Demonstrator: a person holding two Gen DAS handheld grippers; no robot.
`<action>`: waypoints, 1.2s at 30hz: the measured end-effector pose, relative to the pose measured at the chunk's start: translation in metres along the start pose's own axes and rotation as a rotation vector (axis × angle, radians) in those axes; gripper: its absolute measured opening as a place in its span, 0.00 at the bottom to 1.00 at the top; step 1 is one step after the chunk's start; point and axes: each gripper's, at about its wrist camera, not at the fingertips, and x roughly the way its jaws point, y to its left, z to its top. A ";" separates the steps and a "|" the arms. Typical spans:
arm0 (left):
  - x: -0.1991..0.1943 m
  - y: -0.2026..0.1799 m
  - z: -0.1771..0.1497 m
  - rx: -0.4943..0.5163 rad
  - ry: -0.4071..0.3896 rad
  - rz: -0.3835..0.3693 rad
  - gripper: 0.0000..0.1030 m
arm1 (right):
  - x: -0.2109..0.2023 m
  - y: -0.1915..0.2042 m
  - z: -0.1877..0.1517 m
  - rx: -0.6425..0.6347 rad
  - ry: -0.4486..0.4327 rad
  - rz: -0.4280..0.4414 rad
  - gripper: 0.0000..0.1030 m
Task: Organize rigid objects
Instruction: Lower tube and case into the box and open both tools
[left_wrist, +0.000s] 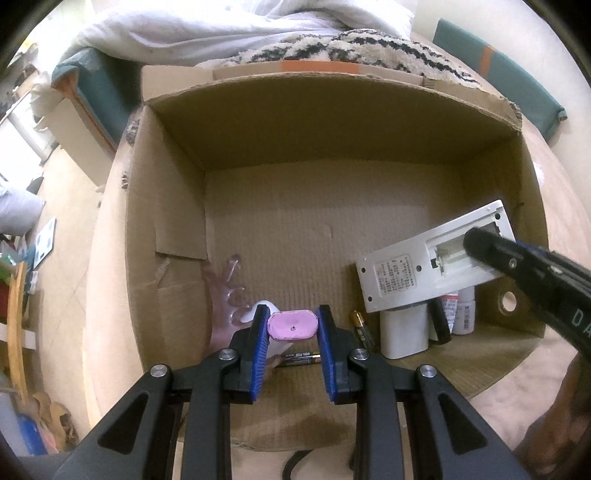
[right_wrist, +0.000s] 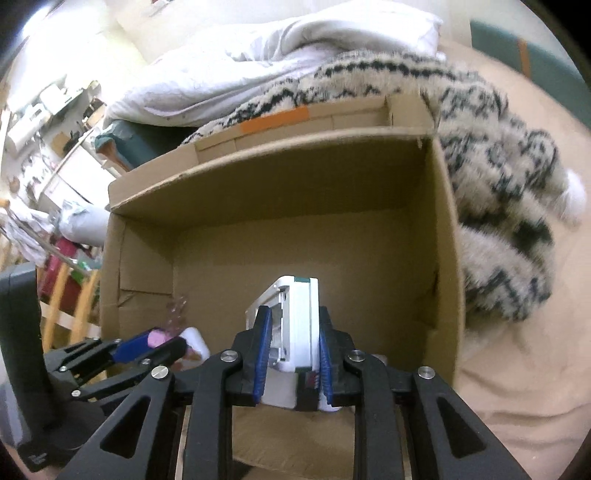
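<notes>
Left wrist view looks down into the open cardboard box (left_wrist: 177, 229), and the left tongs (left_wrist: 292, 325) are clenched on a pink oblong piece (left_wrist: 292, 325), blue pads pressed to both of its ends, low over the near part of the box floor. Just beyond the left pad sits a clear plastic item (left_wrist: 231, 291) against the left wall, with a white rounded object (left_wrist: 255, 312) partly hidden behind the pad. Two batteries are down there: one lying flat under the pink piece (left_wrist: 301, 359), one leaning at the right (left_wrist: 361, 328). To the right, a white block (left_wrist: 404, 332), a black stick (left_wrist: 441, 321) and small white bottles (left_wrist: 463, 312) stand together by the near right corner.

Over to the right wrist view: the right tongs (right_wrist: 291, 343) grasp a white remote-like device (right_wrist: 301, 317) with its battery bay open, held tilted above that cluster, pads on its two faces. A patterned fuzzy blanket (right_wrist: 498, 177) and white bedding (right_wrist: 258, 74) lie beyond the box on the bed.
</notes>
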 end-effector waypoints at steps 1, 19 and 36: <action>-0.001 0.000 0.000 0.001 -0.003 0.001 0.22 | -0.003 0.000 0.001 -0.006 -0.018 -0.017 0.28; -0.029 -0.007 0.001 0.031 -0.109 0.052 0.58 | -0.026 -0.008 0.012 0.058 -0.119 0.040 0.90; -0.066 0.013 -0.015 0.012 -0.139 0.067 0.59 | -0.063 -0.008 -0.010 0.062 -0.142 0.032 0.90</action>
